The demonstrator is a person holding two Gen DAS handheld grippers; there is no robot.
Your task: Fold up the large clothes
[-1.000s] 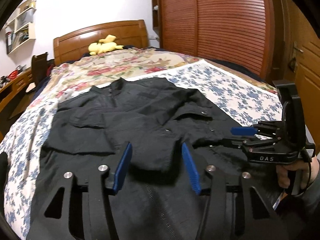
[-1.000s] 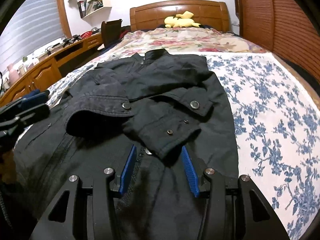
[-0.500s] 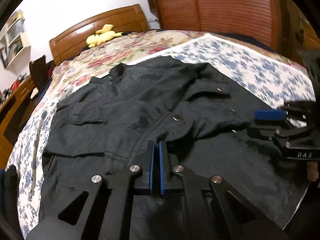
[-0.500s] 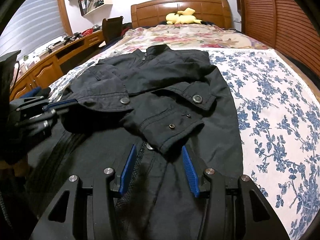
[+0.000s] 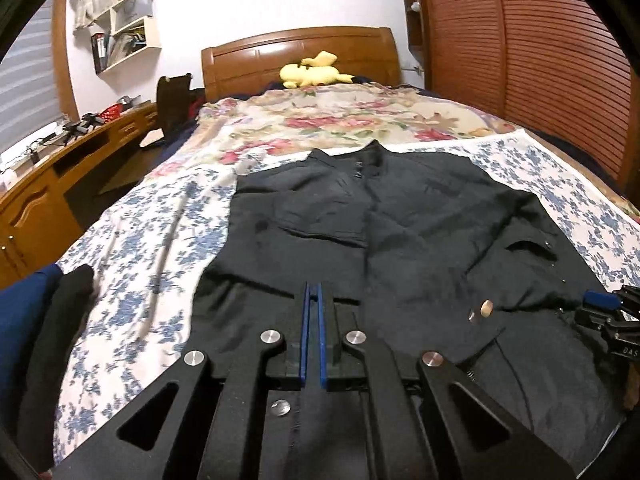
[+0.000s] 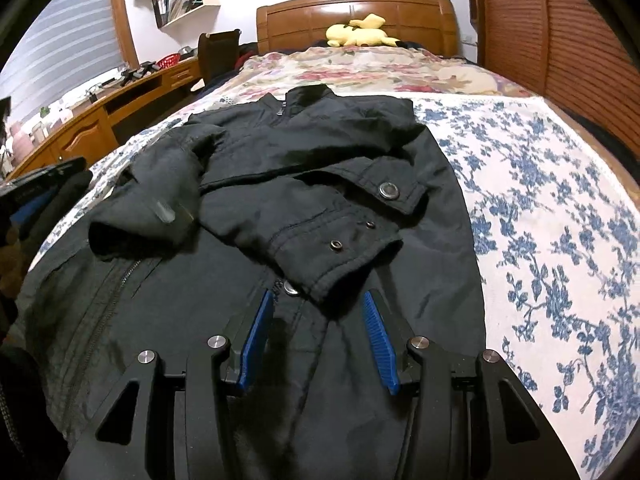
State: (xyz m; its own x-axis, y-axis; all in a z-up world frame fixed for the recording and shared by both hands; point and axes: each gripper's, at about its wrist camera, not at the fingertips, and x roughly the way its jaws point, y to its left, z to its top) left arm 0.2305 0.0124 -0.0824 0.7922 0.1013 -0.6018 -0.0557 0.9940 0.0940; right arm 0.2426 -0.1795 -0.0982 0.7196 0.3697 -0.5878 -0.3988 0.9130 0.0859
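Observation:
A black jacket (image 5: 400, 232) lies face up on the bed, collar toward the headboard, both sleeves folded across its chest; it also shows in the right wrist view (image 6: 304, 184). My left gripper (image 5: 313, 296) is shut, its blue pads together with nothing visible between them, over the jacket's lower left part. My right gripper (image 6: 318, 312) is open above the lower front, just short of a sleeve cuff (image 6: 340, 256). The right gripper also shows at the right edge of the left wrist view (image 5: 608, 312).
The bed carries a blue-flowered sheet (image 6: 560, 208) and a floral quilt (image 5: 340, 120). A yellow plush toy (image 6: 360, 32) lies by the wooden headboard (image 5: 300, 56). A wooden desk (image 5: 48, 184) runs along the left, a slatted wardrobe (image 5: 540, 40) along the right. Dark clothes (image 5: 48, 320) lie at the left bed edge.
My left gripper closed from open to shut and swung left across the jacket. My right gripper stayed open near the cuff.

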